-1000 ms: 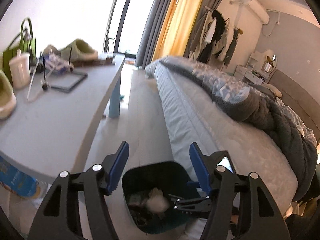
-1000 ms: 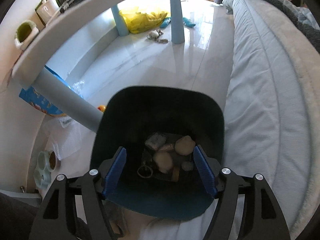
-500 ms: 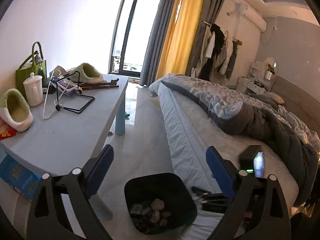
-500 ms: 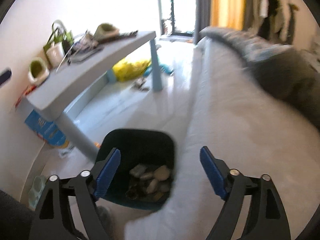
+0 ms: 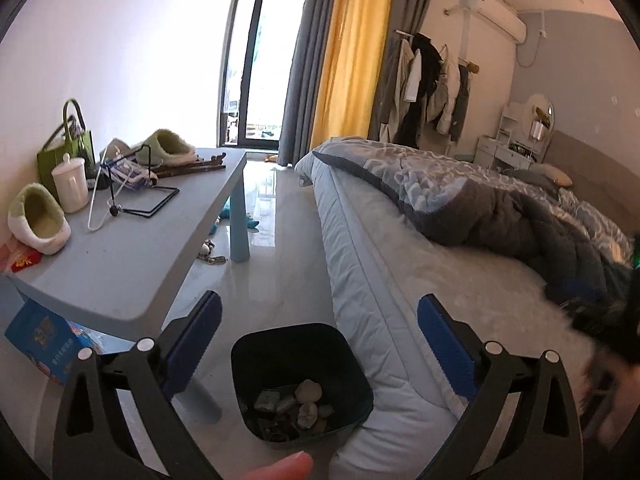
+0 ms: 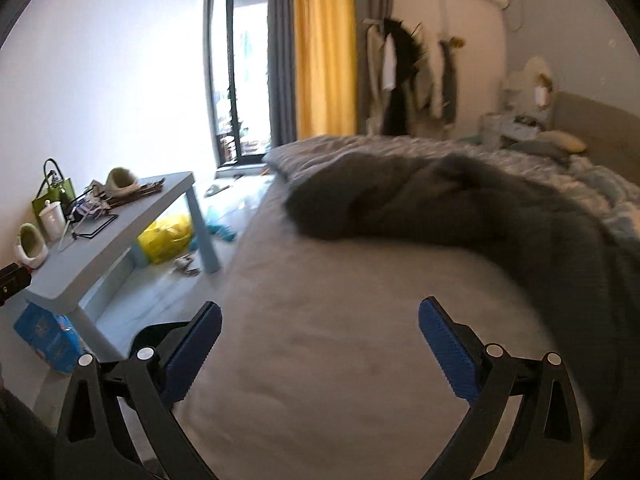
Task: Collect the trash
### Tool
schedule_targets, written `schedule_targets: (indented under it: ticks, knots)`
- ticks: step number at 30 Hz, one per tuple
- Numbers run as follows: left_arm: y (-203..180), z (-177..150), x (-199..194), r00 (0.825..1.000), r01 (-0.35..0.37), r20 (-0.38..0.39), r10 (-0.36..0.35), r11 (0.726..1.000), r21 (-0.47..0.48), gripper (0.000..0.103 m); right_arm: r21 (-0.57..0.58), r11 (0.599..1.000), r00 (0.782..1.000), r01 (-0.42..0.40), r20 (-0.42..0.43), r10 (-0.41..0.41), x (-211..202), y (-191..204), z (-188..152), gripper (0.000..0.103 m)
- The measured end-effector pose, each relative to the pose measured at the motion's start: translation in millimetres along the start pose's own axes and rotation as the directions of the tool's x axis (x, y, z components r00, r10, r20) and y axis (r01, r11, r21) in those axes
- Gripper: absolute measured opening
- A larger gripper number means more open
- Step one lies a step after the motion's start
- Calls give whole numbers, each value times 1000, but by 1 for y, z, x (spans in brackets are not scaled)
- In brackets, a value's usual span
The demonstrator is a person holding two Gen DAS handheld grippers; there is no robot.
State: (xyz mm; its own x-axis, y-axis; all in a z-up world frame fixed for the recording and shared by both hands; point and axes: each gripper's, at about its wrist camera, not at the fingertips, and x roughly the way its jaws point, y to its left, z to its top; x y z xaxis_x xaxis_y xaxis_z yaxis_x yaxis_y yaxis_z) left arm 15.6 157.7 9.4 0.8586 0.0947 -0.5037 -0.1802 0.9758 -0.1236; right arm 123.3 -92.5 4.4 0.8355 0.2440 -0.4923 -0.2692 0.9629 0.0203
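A dark bin (image 5: 300, 364) stands on the floor between the table and the bed, with crumpled trash (image 5: 298, 402) in its bottom. My left gripper (image 5: 320, 308) hovers above and behind the bin, its jaws opening wide with nothing between them. A fingertip (image 5: 280, 468) of the person shows at the lower edge. My right gripper (image 6: 320, 312) is raised over the mattress, jaws also opening and empty. In the right wrist view only a dark sliver of the bin (image 6: 154, 332) shows behind the left finger. The right wrist view is blurred.
A low grey table (image 5: 152, 240) on the left carries green slippers, a white cup (image 5: 72, 184) and a green bag. The bed (image 5: 440, 280) with a grey quilt (image 5: 500, 208) fills the right. A blue box (image 5: 44, 344) and a yellow bag (image 6: 166, 236) lie under the table.
Both grippers have spread their jaws and lifted away from the bin. The right one swung up from directly over the bin to over the bed; the left backed off slightly.
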Motion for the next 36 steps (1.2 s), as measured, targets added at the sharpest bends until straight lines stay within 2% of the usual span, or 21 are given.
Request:
schedule_targets:
  ticks: [2,4,5,7,10,12,14,17,19,26,30,33,36]
  knots:
    - [-8,-4,-5,1000,-2,-4,2,1000,24,100,19,1000,999,19,28,-20,-17,-17,-5,100]
    - [-17,-7,-12,1000,-16,-11,17,998,54,100,69,998,994,-8,111,1,-43,-34,-4,100]
    - [-20,-8,-17,1000,-21,-2,21,998,65,100,90,996,979,12,203,-31,-67,-41,-1,100]
    - [-27,-10,-27,1000,-23,9,23,996,85,100,109,993,953,43,293,-73,-98,-53,6,100]
    - [-32,-16,-42,999,-33,25,30,995,95,100,74,997,980,33,192,-47,-98,-63,6,100]
    - [-34,-20,-47,999,-47,30,44,993,107,100,50,997,982,63,176,-71,-105,-68,-7,100]
    - [-36,-23,-51,998,-60,34,57,991,120,100,81,994,985,77,152,-88,-110,-77,-23,100]
    - [-36,-28,-62,995,-92,46,86,987,130,100,119,992,988,51,138,-68,-119,-85,-30,100]
    - [-32,-29,-72,993,-100,68,93,988,116,100,136,991,994,10,109,-25,-121,-84,-37,100]
    - [-28,-33,-90,989,-124,87,117,989,84,100,75,996,996,-45,80,39,-140,-71,-48,100]
    - [-33,-38,-89,989,-128,80,120,987,102,100,71,991,991,-115,73,110,-142,-70,-51,100]
    - [-33,-39,-88,993,-101,73,94,990,99,100,65,990,990,-125,78,120,-144,-67,-52,100]
    - [-31,-40,-85,993,-105,56,101,990,93,100,60,990,989,-127,83,122,-145,-64,-52,100]
